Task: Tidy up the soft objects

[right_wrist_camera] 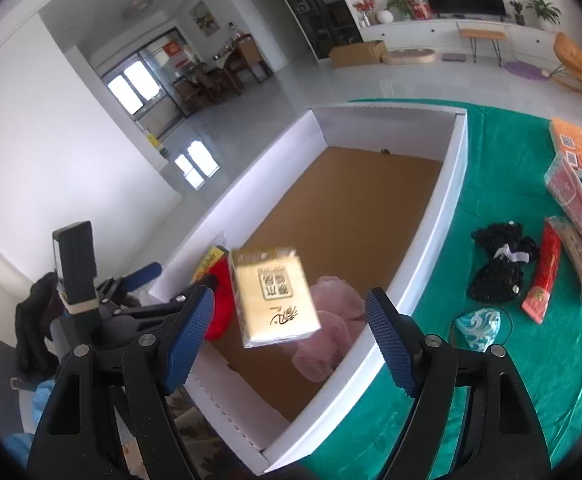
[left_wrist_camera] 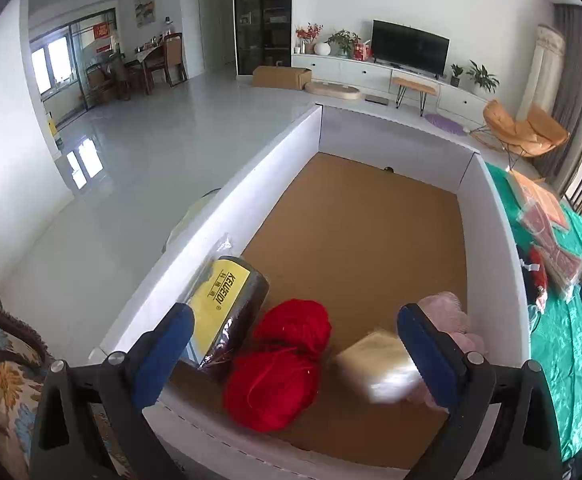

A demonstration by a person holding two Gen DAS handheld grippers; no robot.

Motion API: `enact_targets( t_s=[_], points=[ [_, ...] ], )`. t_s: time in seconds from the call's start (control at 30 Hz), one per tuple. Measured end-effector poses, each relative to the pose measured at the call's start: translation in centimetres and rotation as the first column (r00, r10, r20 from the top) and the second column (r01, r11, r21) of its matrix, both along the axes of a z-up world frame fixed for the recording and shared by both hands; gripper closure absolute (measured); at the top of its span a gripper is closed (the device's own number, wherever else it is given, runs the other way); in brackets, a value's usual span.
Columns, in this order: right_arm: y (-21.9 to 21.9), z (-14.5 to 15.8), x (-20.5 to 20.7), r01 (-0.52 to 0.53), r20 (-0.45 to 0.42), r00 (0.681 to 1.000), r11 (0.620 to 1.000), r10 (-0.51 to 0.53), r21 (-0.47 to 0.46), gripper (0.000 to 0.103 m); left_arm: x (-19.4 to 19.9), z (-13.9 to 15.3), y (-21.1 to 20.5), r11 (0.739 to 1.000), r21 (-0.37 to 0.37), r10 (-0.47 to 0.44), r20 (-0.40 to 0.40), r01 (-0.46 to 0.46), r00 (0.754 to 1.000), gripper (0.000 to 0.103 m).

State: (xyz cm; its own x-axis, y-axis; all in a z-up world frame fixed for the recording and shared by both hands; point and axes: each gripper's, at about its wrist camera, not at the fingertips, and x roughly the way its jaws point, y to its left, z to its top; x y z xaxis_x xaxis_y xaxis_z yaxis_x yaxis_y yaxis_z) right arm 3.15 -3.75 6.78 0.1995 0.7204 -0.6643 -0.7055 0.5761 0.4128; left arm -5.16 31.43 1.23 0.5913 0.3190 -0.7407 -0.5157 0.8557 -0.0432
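- The right tool (right_wrist_camera: 289, 334) stands with its jaws spread and nothing pinched; a gold tissue pack (right_wrist_camera: 275, 296) is blurred between them, apparently dropping into the white box (right_wrist_camera: 457, 184).
- The left tool (left_wrist_camera: 295, 344) is also released, empty, poised over the box's near end.
- Already inside: two red yarn balls (left_wrist_camera: 279, 364), a pink puff (left_wrist_camera: 451, 316) and a wrapped dark roll (left_wrist_camera: 231, 312) (all crowded at the near end).
- To do this step well, let the pack settle before reaching again, and use the bare cardboard floor farther back.
- Still out on the green surface (right_wrist_camera: 491, 160): a black lace bundle (right_wrist_camera: 499, 264), a teal pouch (right_wrist_camera: 479, 328) and flat red packets (right_wrist_camera: 541, 276); I would take the soft ones next.
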Motion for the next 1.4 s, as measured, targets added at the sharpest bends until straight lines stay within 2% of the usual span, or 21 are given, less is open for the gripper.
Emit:
enact_targets(
  t_s=[0.07,0.13,0.17,0.23,0.33,0.43,0.5,0.53,0.63,0.67,0.73,0.87,0.9,0.97,1.4],
  points=[
    [-2.3,-1.4,0.8,0.079,0.06,0.995,0.995,-0.076,-0.052,0.023,0.4,0.1,-1.2,0.999,-0.036,-0.026,0.051,0.028,0.998,0.002],
    [-5.4,-3.2,1.9,0.179,0.114,0.979,0.978,-0.166,-0.111,0.022,1.3,0.5,-3.3,0.992,-0.074,-0.095,0.099,0.103,0.991,0.002],
    [-7.2,-4.3,2.7,0.24,0.148,0.965,0.959,-0.218,-0.149,0.022,1.8,0.7,-4.9,0.984,-0.089,-0.142,0.121,0.153,0.983,0.002],
    [-10.9,-7.0,4.2,0.378,0.22,0.918,0.895,-0.33,-0.236,0.022,2.7,1.4,-9.1,0.956,-0.109,-0.255,0.159,0.273,0.954,0.002],
    [-17.3,-11.2,6.4,0.542,0.257,0.84,0.775,-0.479,-0.326,0.022,4.4,1.6,-16.3,0.878,-0.125,-0.439,0.174,0.462,0.881,0.002],
    [-22.6,-13.9,6.7,0.646,0.274,0.762,0.668,-0.586,-0.368,0.023,6.0,-0.2,-23.6,0.78,-0.135,-0.599,0.118,0.611,0.792,0.002],
    [-24.8,-14.3,6.5,0.694,0.306,0.719,0.617,-0.624,-0.372,0.023,7.1,-2.3,-27.7,0.736,-0.131,-0.66,0.082,0.664,0.747,0.002],
    [-25.7,-14.5,6.2,0.711,0.327,0.702,0.599,-0.632,-0.368,0.023,7.7,-3.3,-29.0,0.727,-0.13,-0.672,0.066,0.674,0.738,0.002],
    [-27.0,-15.0,5.2,0.738,0.374,0.675,0.567,-0.636,-0.366,0.023,9.4,-6.8,-31.3,0.722,-0.125,-0.683,0.031,0.68,0.73,0.002],
    [-27.6,-14.7,5.1,0.74,0.352,0.673,0.576,-0.651,-0.348,0.022,9.7,-7.9,-31.6,0.728,-0.11,-0.679,0.015,0.676,0.734,0.002],
    [-28.2,-14.7,5.2,0.749,0.33,0.661,0.569,-0.674,-0.34,0.022,11.1,-9.7,-32.1,0.741,-0.08,-0.67,-0.021,0.666,0.742,0.002],
    [-29.3,-14.9,5.4,0.756,0.25,0.65,0.579,-0.718,-0.305,0.018,12.8,-12.0,-32.0,0.745,-0.055,-0.666,-0.092,0.664,0.74,0.002],
    [-29.3,-14.9,5.5,0.76,0.25,0.645,0.574,-0.722,-0.304,0.018,12.7,-12.0,-32.2,0.745,-0.02,-0.665,-0.093,0.667,0.741,0.002],
    [-29.0,-14.9,5.6,0.757,0.258,0.649,0.572,-0.716,-0.315,0.017,12.6,-12.2,-32.7,0.732,-0.004,-0.678,-0.098,0.681,0.728,0.002],
    [-28.8,-15.1,5.6,0.753,0.25,0.653,0.578,-0.715,-0.314,0.013,12.7,-12.2,-32.4,0.735,-0.015,-0.675,-0.097,0.677,0.731,0.0]
  ],
)
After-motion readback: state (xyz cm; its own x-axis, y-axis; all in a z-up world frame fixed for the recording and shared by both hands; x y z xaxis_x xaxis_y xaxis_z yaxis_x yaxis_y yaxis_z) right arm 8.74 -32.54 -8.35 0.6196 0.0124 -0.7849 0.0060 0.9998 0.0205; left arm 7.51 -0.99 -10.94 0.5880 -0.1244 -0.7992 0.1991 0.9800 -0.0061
